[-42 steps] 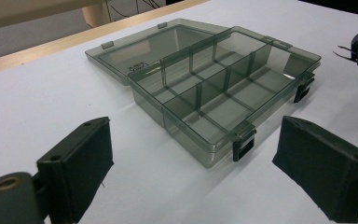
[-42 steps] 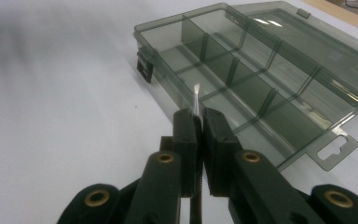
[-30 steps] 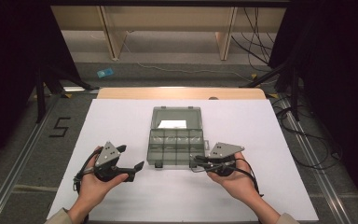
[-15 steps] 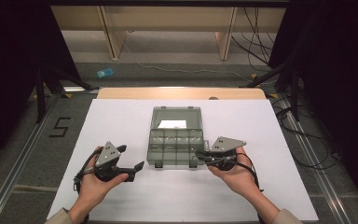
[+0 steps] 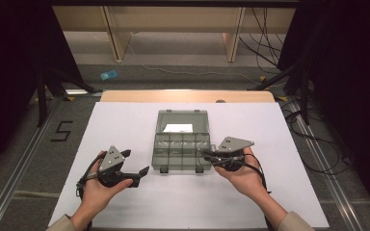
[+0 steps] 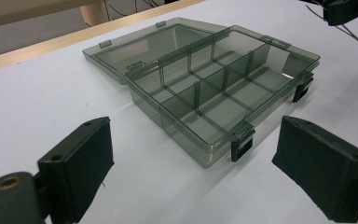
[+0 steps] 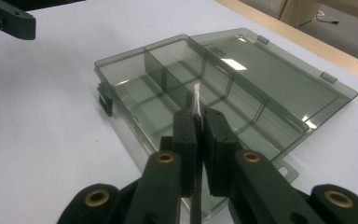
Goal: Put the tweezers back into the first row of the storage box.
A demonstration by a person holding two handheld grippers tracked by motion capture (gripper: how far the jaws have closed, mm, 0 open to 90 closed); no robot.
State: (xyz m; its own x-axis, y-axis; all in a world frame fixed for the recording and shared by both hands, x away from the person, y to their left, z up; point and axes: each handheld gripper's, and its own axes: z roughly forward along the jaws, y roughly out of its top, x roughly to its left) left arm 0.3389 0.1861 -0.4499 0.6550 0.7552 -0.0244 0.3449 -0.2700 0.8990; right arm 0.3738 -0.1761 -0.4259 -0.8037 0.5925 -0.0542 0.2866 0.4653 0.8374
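Observation:
A smoky-grey clear compartment box (image 5: 180, 150) lies open mid-table, its lid (image 5: 182, 120) flat behind it with a white label (image 5: 178, 128) showing inside. Its compartments (image 6: 223, 88) look empty. My left gripper (image 5: 135, 162) is open at the box's front left, its jaws wide apart around the near corner latch (image 6: 241, 143) without touching it. My right gripper (image 5: 205, 154) is at the box's right front corner, shut on a thin white strip (image 7: 196, 99) that pokes up between its jaws (image 7: 200, 119) over the compartments.
The box rests on a white table sheet (image 5: 125, 125) with a wooden edge (image 5: 188, 95) at the far side. Cables (image 5: 318, 144) trail over the floor to the right. A metal rail (image 5: 24, 159) runs along the left.
My right gripper has moved forward and a little left, onto the box's right front corner. The left gripper has stayed put.

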